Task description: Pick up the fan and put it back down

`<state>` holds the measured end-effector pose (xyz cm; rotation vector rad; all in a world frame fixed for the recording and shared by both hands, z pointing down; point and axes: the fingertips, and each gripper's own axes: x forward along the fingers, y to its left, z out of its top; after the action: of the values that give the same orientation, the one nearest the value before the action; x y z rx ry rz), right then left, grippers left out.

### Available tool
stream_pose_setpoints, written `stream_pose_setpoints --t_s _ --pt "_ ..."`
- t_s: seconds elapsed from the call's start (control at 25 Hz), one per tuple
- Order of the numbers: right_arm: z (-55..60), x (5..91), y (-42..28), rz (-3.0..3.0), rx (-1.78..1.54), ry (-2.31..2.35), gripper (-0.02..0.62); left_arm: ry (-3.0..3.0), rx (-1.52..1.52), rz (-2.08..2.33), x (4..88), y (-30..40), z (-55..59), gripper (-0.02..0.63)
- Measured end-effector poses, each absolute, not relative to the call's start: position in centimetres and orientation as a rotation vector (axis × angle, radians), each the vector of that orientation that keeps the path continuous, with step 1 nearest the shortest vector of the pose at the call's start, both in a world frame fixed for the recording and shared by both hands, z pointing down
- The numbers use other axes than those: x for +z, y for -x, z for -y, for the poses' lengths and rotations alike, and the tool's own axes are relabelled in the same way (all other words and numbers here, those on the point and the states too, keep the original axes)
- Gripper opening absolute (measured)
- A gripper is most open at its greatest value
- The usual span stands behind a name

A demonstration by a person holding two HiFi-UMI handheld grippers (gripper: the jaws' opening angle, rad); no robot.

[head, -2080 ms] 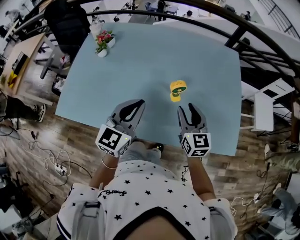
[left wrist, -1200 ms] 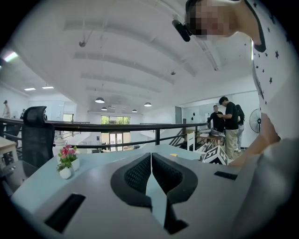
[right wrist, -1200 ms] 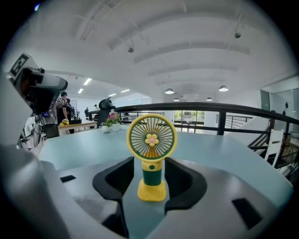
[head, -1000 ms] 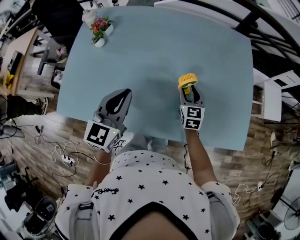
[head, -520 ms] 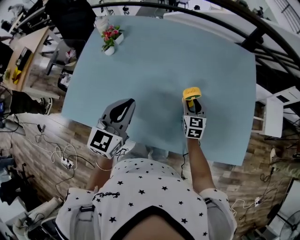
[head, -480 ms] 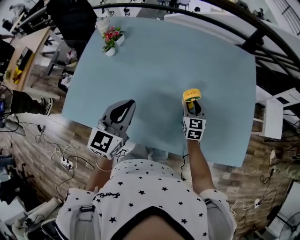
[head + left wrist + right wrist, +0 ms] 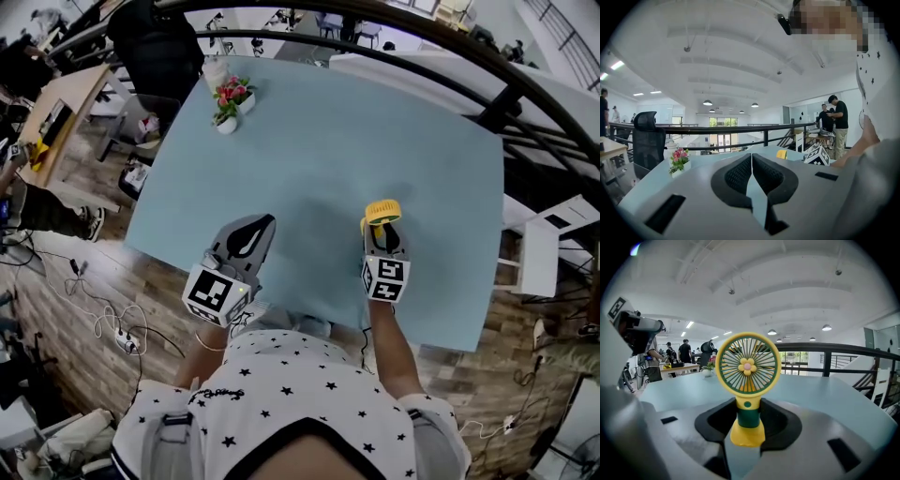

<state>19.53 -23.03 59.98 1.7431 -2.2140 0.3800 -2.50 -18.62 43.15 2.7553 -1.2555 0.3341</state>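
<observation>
Fan stands upright between the right gripper jaws, on the near right part of the table. Jaws have just been closing, and the pads look clamped on the green stem just above the yellow base. Can't tell whether the base is off the table. I'd guess light, hard plastic, top-heavy with that round cage. Grille ribs probably fragile, so grip the stem, low and square. Left gripper idle, jaws together, nothing in them.
</observation>
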Motion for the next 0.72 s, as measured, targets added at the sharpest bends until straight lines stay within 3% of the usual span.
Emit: stream_pose_setpoints --t_s 0.72 --pt "21.8 50.5 -21.2 2.219 0.307 -1.88 0.156 -2.887 0.22 1.083 41.3 -2.3 20.5 0.029"
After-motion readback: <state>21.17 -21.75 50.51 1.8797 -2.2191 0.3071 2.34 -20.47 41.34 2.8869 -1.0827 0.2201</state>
